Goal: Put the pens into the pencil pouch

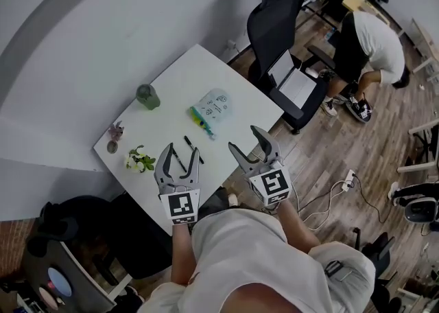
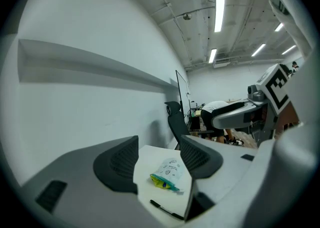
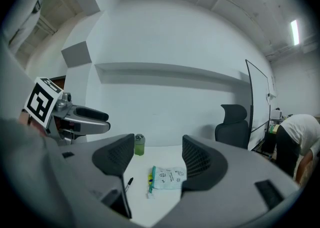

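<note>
A pale blue pencil pouch [image 1: 214, 107] with a green and yellow mouth lies in the middle of the white table [image 1: 171, 85]. Two black pens [image 1: 193, 149] lie near the table's front edge, one beside the other. My left gripper [image 1: 181, 154] hovers over them, open and empty. To its right, my right gripper [image 1: 245, 140] is also open and empty, off the table's front corner. In the left gripper view the pouch [image 2: 167, 172] and one pen [image 2: 166, 209] show between the jaws. The right gripper view shows the pouch [image 3: 167, 178] and a pen [image 3: 128, 183] ahead.
A green cup [image 1: 147, 96] stands at the table's far side, a small plant [image 1: 140, 161] and a tiny pot [image 1: 114, 133] at its left. A black office chair [image 1: 274, 27] stands beyond the table. A person [image 1: 370, 44] bends over at the back right.
</note>
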`<action>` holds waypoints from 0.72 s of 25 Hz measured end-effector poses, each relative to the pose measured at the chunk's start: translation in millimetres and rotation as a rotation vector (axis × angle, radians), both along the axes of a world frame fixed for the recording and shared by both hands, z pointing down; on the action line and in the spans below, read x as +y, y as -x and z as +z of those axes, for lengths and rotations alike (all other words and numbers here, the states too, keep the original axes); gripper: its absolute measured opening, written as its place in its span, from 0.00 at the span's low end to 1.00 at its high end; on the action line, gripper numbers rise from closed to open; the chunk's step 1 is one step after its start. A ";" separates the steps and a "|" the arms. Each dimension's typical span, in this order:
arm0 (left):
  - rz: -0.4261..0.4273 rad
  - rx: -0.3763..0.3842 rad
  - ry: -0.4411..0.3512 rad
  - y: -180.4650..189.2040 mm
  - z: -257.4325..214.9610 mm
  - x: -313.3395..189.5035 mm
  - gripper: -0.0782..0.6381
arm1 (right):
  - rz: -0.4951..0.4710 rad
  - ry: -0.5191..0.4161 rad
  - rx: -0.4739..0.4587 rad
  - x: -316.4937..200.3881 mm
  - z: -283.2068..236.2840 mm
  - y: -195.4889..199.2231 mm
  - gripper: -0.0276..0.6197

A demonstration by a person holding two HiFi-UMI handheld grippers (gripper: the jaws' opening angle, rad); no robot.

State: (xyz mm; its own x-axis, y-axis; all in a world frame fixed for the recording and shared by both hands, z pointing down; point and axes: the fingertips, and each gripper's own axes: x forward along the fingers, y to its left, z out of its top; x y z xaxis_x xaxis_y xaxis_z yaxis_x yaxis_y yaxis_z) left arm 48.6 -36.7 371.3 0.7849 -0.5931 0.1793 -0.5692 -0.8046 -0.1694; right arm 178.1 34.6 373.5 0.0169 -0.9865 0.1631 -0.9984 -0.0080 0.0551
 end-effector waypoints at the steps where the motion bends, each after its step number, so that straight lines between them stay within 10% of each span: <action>1: 0.002 0.001 0.005 -2.7 1.8 -6.7 0.47 | 0.001 0.007 0.002 -6.7 1.2 -2.3 0.51; 18: -0.005 0.019 0.100 -18.4 40.2 -88.5 0.46 | -0.019 0.105 0.059 -93.0 25.3 -16.0 0.50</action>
